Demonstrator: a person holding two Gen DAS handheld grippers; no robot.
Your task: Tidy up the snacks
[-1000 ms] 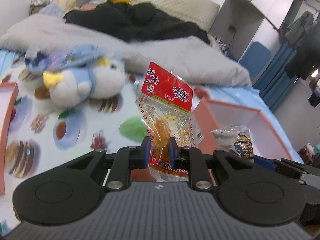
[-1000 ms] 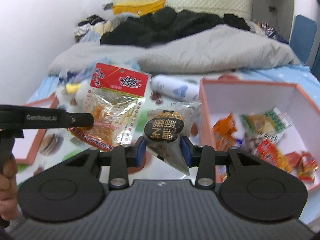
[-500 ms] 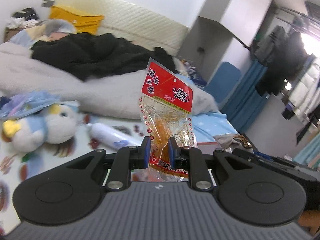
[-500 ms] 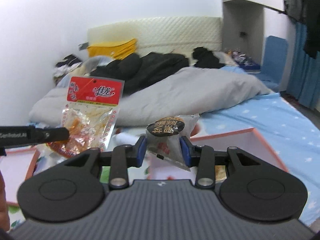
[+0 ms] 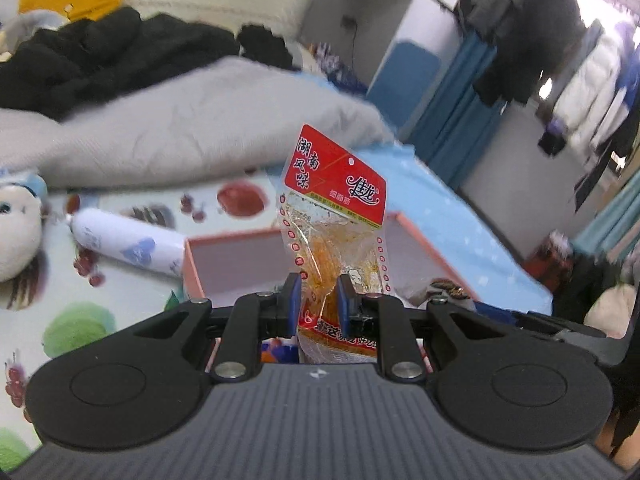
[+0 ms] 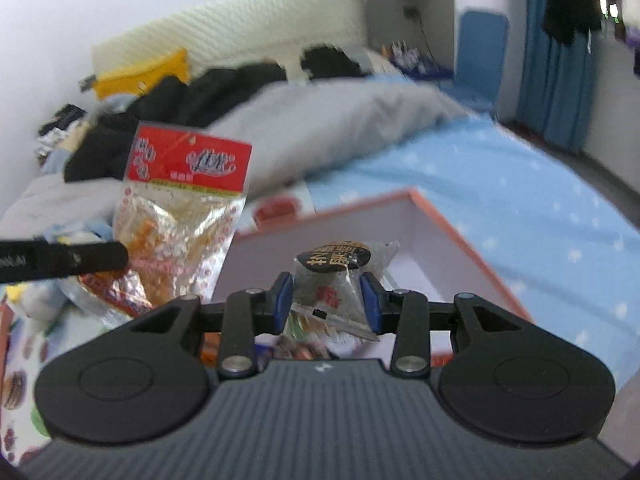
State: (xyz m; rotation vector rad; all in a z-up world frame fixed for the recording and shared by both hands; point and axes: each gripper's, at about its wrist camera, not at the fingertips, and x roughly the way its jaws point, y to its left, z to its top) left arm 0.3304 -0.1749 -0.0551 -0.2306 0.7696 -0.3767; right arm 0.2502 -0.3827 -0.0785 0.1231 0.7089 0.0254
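My left gripper [image 5: 319, 300] is shut on the lower part of a clear snack bag with a red header [image 5: 336, 216], held upright above the near side of a pink-rimmed open box [image 5: 236, 236]. My right gripper [image 6: 327, 300] is shut on a small grey triangular snack packet with a black and gold label [image 6: 330, 280], over the same pink-rimmed box [image 6: 440, 220]. The red-header bag [image 6: 180, 208] and the left gripper's black finger [image 6: 64, 260] show at the left of the right wrist view. Several snack packets [image 6: 300, 346] lie in the box under the right gripper.
The box sits on a bed with a fruit-print sheet [image 5: 76, 320] and blue cover [image 6: 520, 200]. A white bottle [image 5: 124, 240] lies left of the box, a plush toy [image 5: 16, 232] further left. A grey duvet [image 5: 180, 120] and dark clothes [image 5: 100, 52] are piled behind.
Both grippers have swung to the right with their packets, from over the printed sheet to over the pink-rimmed box. The plush toy has slid to the left edge of the left wrist view.
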